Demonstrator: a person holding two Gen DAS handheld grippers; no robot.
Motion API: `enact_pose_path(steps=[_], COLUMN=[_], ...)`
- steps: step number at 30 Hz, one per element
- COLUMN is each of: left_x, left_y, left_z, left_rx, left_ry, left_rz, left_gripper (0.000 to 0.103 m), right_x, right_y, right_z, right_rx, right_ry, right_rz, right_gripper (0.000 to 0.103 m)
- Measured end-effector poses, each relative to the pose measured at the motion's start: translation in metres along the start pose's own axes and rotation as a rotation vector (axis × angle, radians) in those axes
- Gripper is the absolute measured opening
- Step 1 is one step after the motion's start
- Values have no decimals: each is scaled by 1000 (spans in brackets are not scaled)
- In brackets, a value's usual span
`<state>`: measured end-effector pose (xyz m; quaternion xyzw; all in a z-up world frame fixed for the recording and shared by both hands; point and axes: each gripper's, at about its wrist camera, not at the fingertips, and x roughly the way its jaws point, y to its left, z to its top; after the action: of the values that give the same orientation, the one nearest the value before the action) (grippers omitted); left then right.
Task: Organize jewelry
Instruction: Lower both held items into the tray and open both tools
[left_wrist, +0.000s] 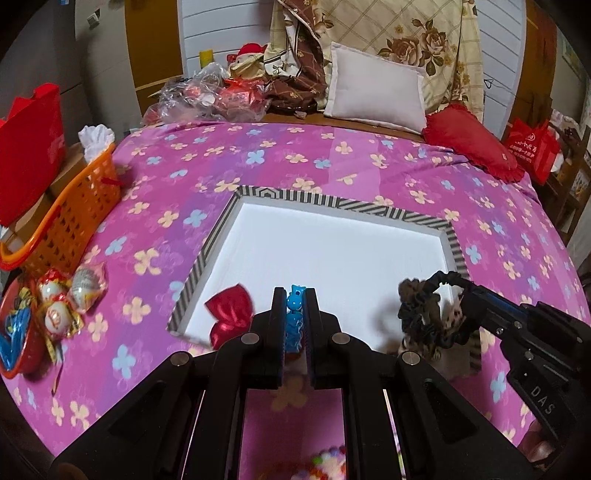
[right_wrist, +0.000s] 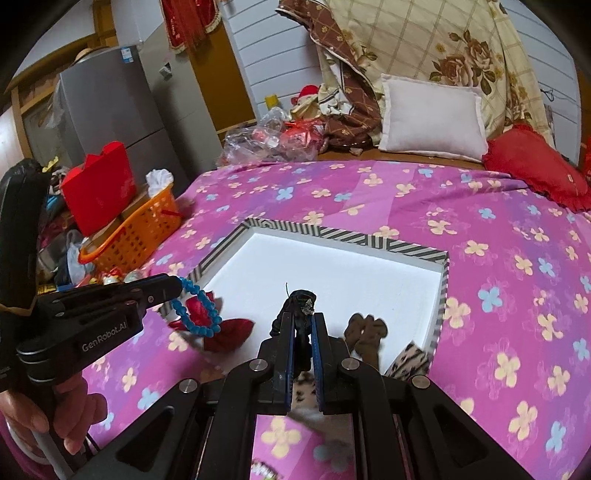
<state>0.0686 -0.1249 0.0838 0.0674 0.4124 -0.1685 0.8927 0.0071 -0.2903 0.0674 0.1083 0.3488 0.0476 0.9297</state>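
Blue plastic bead bracelet (right_wrist: 199, 314), light and floppy, hangs clamped in left tongs (left_wrist: 294, 301); right tongs (right_wrist: 303, 314) pinch soft black fabric scrunchie (left_wrist: 436, 314) over white striped-rim tray (left_wrist: 332, 201).

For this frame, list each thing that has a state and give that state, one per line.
left gripper: shut on the blue bead bracelet
right gripper: shut on the black scrunchie
white tray: open-topped, on the bedspread
red bow: lying on the tray's near left corner
brown scrunchie: lying in the tray
orange basket: upright, at the bed's left edge
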Motion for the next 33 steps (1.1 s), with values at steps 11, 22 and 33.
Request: enact_pose_path(steps=[11, 22, 33], left_x=[45, 73, 79], left_y=[-7, -3, 3], left_z=[10, -4, -7], left_rx=[-21, -38, -49], left_ry=[57, 115, 122], left_rz=[-27, -4, 13], left_gripper=[7, 7, 7], right_x=[42, 72, 80], right_y=[-20, -31, -30], right_z=[5, -8, -14], right_rx=[40, 58, 51], right_ry=[64, 132, 155], right_rz=[-11, -23, -32], right_gripper=[8, 8, 8])
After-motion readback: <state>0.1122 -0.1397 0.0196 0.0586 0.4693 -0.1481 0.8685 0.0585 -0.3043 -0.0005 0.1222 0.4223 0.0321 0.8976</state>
